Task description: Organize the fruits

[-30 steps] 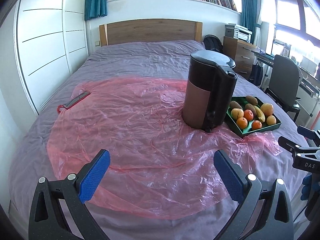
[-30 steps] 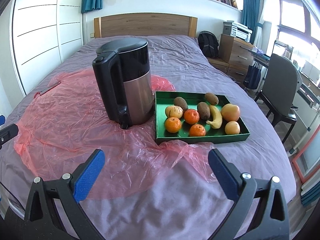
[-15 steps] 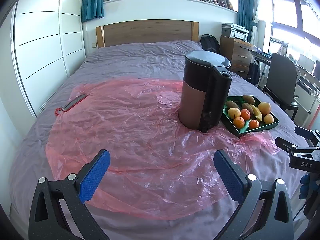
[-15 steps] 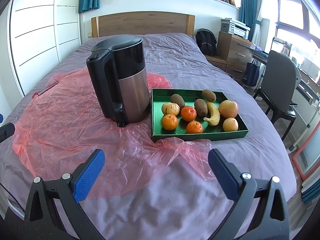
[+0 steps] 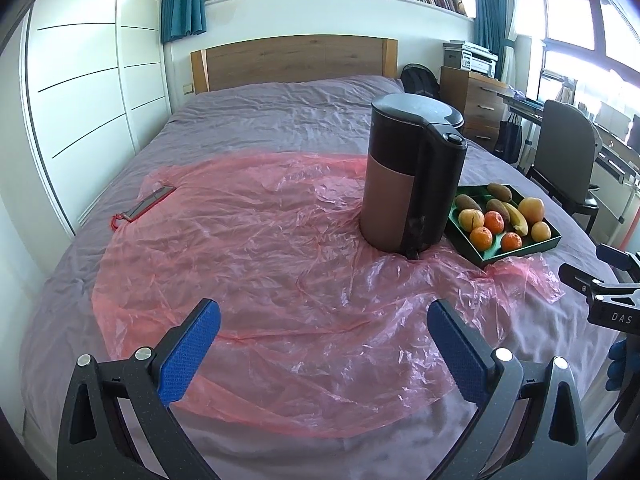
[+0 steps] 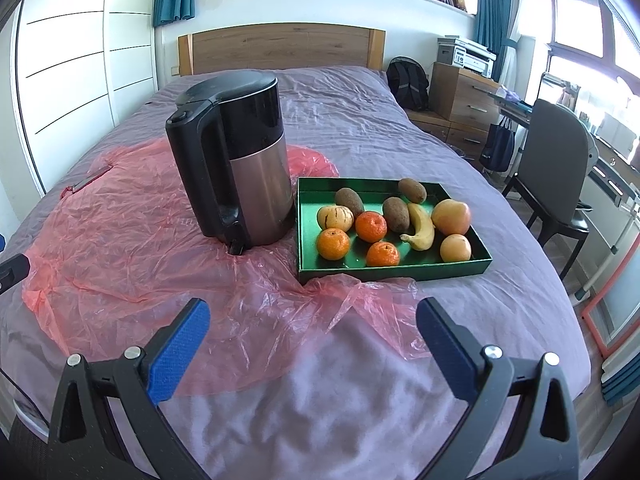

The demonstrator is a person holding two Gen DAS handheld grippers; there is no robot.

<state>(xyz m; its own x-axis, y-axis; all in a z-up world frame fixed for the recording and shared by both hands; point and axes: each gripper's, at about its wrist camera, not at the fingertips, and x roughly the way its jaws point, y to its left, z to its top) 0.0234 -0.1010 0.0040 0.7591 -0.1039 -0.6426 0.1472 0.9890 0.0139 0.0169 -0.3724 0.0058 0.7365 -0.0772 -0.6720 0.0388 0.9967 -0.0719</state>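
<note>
Our left gripper (image 5: 323, 322) is a black frame with triangular cut-outs, silver screws and two blue textured pads (image 5: 188, 354) low in the frame. Our right gripper (image 6: 312, 320) is built the same way, with matching pads (image 6: 178, 352). At the right edge of the left view its black body bears white letters "DAS", with a blue glove (image 5: 618, 364) below.

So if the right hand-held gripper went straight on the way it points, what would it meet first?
Probably the crumpled pink plastic sheet on the bed, then the near wall of the green tray. The right hand-held gripper is open and empty; depth is uncertain.
</note>
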